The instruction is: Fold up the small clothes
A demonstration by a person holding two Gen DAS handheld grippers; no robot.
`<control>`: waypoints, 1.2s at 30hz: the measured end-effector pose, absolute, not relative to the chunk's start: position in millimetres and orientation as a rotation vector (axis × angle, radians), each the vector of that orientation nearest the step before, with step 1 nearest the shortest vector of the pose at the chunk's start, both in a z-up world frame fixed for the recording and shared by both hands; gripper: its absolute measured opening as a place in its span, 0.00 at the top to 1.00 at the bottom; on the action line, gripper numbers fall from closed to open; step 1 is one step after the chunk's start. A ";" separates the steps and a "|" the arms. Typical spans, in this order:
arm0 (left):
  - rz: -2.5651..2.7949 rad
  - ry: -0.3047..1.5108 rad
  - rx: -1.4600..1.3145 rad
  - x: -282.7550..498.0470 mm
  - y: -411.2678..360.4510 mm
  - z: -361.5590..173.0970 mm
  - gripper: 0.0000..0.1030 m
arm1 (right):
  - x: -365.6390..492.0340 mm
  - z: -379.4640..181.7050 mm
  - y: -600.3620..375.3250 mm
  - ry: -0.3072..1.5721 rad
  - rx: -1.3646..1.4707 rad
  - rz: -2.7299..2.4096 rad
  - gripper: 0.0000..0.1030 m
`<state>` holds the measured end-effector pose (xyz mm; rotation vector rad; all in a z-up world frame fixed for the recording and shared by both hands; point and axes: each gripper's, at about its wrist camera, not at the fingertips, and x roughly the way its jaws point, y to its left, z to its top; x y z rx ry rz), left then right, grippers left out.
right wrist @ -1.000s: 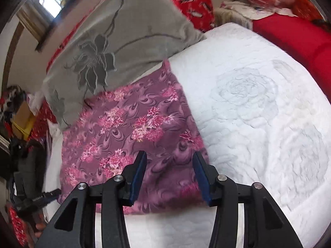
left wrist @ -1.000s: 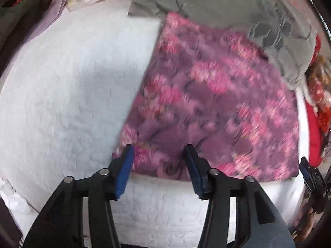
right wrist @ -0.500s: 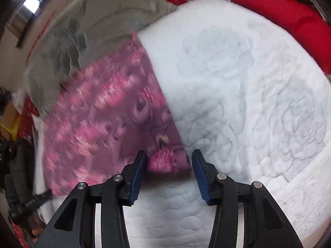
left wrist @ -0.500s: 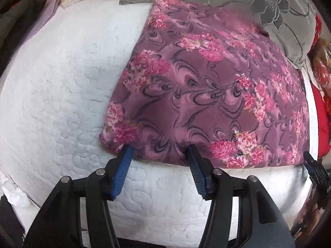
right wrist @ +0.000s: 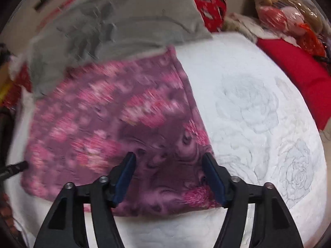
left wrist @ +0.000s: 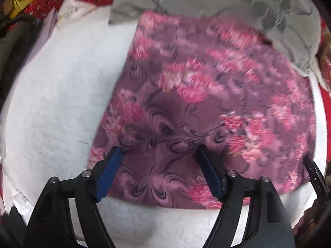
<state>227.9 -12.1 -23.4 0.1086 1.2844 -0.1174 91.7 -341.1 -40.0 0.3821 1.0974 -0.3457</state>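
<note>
Both views are smeared with motion, so I cannot read the cloth's print sharply away from the fingertips, nor tell how many layers it is folded into. In the left wrist view its far edge is hidden under a grey pillow, and I see only the tip of my right gripper at the right rim.

The purple flowered cloth lies flat as a rough rectangle on the white quilt, near the front edge of the bed, with the quilt bare on both its sides. Its pattern is pink blossoms on purple swirls. The near edge looks thick and rounded.

My left gripper stands spread over the near left part of the cloth; its jaws have just been opening and the blue pads do not pinch the fabric. My right gripper stands the same way over the near right corner, jaws just opened, nothing clamped.

Around it: a red patterned cushion and a red blanket at the far right, a plastic bag of bundles behind, and papers at the far left.
</note>
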 end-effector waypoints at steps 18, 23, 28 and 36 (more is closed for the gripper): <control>-0.157 1.157 0.109 254.8 -11.6 6.7 0.13 | 123.6 -31.3 -394.6 0.986 0.542 -0.375 0.06; -0.130 1.155 0.090 307.2 -25.1 17.6 0.13 | 180.6 -25.7 -432.7 0.963 0.637 -0.358 0.12; -0.094 1.173 0.066 346.1 -35.3 5.6 0.13 | 223.1 -42.3 -445.3 0.979 0.683 -0.354 0.40; -0.063 1.231 0.048 366.5 -28.0 -33.8 0.10 | 242.1 -54.8 -455.0 1.005 0.597 -0.380 0.93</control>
